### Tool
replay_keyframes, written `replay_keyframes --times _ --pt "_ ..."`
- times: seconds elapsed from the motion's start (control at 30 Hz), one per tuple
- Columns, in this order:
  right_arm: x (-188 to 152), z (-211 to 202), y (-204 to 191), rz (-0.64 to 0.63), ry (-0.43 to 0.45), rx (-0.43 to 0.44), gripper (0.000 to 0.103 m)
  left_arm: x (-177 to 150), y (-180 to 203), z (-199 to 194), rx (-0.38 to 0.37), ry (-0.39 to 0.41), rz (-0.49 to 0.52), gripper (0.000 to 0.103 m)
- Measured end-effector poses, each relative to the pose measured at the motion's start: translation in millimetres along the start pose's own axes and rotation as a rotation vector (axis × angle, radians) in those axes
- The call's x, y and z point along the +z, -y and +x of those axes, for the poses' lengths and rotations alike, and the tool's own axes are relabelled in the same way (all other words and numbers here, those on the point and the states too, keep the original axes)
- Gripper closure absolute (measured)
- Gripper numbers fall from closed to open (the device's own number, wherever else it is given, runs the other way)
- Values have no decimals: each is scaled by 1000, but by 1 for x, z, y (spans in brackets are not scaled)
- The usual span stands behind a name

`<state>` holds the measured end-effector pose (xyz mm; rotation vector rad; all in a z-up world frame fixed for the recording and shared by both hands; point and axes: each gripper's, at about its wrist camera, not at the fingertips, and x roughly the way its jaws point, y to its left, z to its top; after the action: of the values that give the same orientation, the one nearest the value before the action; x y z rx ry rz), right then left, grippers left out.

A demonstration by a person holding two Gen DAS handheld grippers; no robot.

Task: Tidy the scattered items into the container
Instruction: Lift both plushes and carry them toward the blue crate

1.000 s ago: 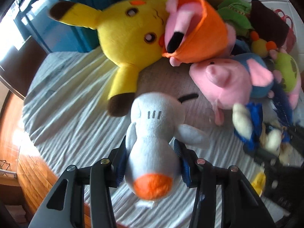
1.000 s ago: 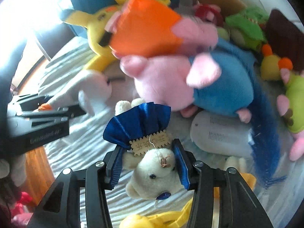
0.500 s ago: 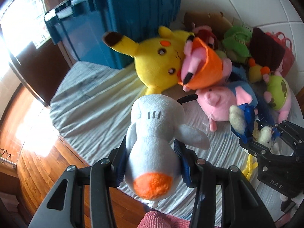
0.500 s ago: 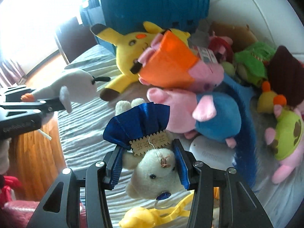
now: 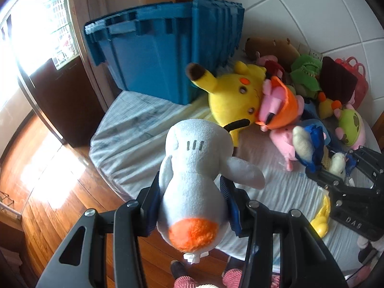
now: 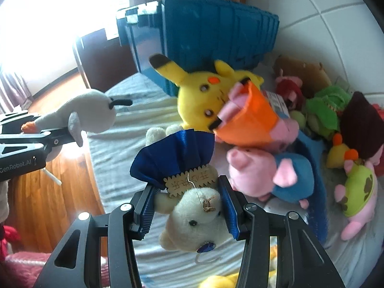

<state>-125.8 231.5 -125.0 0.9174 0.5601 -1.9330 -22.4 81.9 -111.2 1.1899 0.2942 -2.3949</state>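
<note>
Left wrist view: our left gripper (image 5: 192,192) pinches the grey duck plush (image 5: 194,175), held above the bed edge.
Right gripper (image 6: 187,204): clamped on the white bear (image 6: 192,218).
Blue crate (image 5: 156,55): on the bed (image 5: 129,129) beside the yellow plush (image 5: 235,98); we cannot see its contents.

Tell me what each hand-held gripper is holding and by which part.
Left hand-held gripper clamps the white duck around its body. Right hand-held gripper clamps the cream bear at its shoulders.

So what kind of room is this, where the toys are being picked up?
Likely a bedroom: a bed with a grey sheet piled with plush toys, a wooden floor and a blue storage crate.
</note>
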Motion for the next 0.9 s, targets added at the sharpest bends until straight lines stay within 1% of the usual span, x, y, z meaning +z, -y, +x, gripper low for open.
replay_keyframes --times 0.2,0.37,0.47,0.6,0.73,0.9 --pt "22 -9 -57 14 52 -43 55 -1 -57 -19 -26 61 33 57" --pt "38 -10 -105 32 87 -61 55 -3 -96 -27 -46 90 60 57" --pt "46 -10 -127 41 94 -78 55 -5 -112 -28 -52 97 64 57" --pt "55 -5 -148 36 87 -88 55 -7 -130 -26 -70 95 56 57" --pt "65 1 -158 20 78 -90 55 -5 -140 -18 -78 82 39 57" --pt "82 14 -164 -11 84 -71 55 3 -154 -8 -47 67 8 57"
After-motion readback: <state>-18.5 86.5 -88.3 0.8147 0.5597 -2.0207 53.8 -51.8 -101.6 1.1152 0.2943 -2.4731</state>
